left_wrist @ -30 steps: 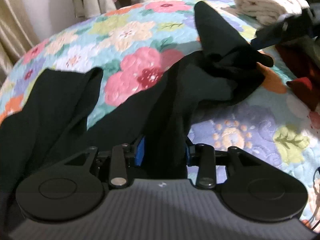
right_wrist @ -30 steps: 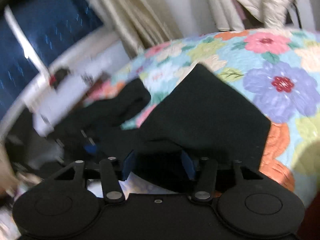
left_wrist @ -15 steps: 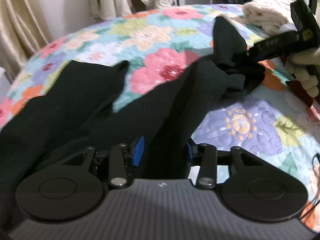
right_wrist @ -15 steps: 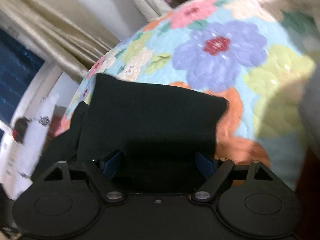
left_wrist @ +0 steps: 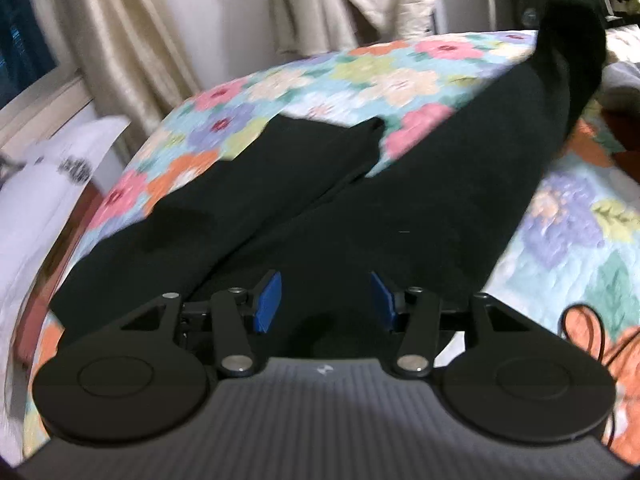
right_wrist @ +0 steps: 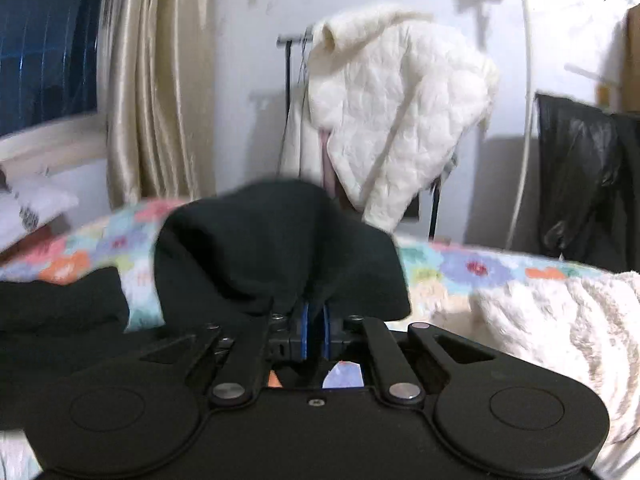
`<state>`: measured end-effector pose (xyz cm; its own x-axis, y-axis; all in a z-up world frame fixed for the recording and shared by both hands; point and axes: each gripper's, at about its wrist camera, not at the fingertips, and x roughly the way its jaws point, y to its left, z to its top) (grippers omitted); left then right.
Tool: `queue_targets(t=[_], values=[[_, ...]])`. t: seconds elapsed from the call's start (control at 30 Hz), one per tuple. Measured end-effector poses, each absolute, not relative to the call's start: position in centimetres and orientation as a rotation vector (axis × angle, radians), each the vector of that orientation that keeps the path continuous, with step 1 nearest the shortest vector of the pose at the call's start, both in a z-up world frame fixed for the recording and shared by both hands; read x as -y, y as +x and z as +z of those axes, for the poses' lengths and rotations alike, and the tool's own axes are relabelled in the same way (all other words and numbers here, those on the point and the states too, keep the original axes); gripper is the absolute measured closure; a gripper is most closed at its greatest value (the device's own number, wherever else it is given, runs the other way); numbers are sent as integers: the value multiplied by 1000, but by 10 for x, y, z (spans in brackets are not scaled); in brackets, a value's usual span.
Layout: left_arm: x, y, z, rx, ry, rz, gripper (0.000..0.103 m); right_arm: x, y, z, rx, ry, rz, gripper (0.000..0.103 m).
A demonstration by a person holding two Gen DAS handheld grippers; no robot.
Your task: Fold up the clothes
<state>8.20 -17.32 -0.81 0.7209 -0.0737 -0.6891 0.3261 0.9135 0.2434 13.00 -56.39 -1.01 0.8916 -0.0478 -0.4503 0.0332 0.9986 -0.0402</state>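
Black trousers [left_wrist: 400, 200] lie spread on a flowered quilt [left_wrist: 360, 76]; one leg lies flat at left, the other is lifted at its far end, top right. My left gripper [left_wrist: 324, 300] has its blue pads [left_wrist: 268, 300] wide apart over the waist end, open. My right gripper [right_wrist: 314, 324] is shut on the trouser leg end [right_wrist: 276, 248], which drapes up over its blue pads [right_wrist: 305, 330] above the bed.
A fluffy cream blanket [right_wrist: 560, 340] lies on the bed at right. A white quilted jacket [right_wrist: 400, 112] hangs on a rack behind the bed. Beige curtains [left_wrist: 120, 40] and a window stand at left. A white pillow [left_wrist: 48, 184] sits beside the bed.
My left gripper has opened and let go of the waist. My right gripper has closed on the leg end and lifted it up off the quilt.
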Motion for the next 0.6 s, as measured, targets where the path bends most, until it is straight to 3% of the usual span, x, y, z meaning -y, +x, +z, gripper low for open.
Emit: queue_targets(t=[0.03, 0.07, 0.23, 0.27, 0.33, 0.5, 0.6], values=[[167, 80, -10, -740, 358, -210, 53, 572, 134, -17, -487, -50, -123, 90], [162, 79, -12, -744, 345, -196, 53, 582, 139, -27, -519, -77, -231, 81], [162, 84, -19, -733, 301, -224, 53, 619, 138, -35, -564, 83, -259, 77], [167, 86, -19, -731, 299, -244, 53, 621, 137, -34, -570, 97, -256, 73], [178, 89, -19, -727, 295, -280, 51, 623, 136, -32, -583, 125, -251, 54], [198, 98, -25, -721, 282, -308, 49, 629, 134, -50, -632, 296, -148, 40], [201, 107, -34, -735, 283, -295, 49, 627, 147, -73, -676, 408, -137, 25]])
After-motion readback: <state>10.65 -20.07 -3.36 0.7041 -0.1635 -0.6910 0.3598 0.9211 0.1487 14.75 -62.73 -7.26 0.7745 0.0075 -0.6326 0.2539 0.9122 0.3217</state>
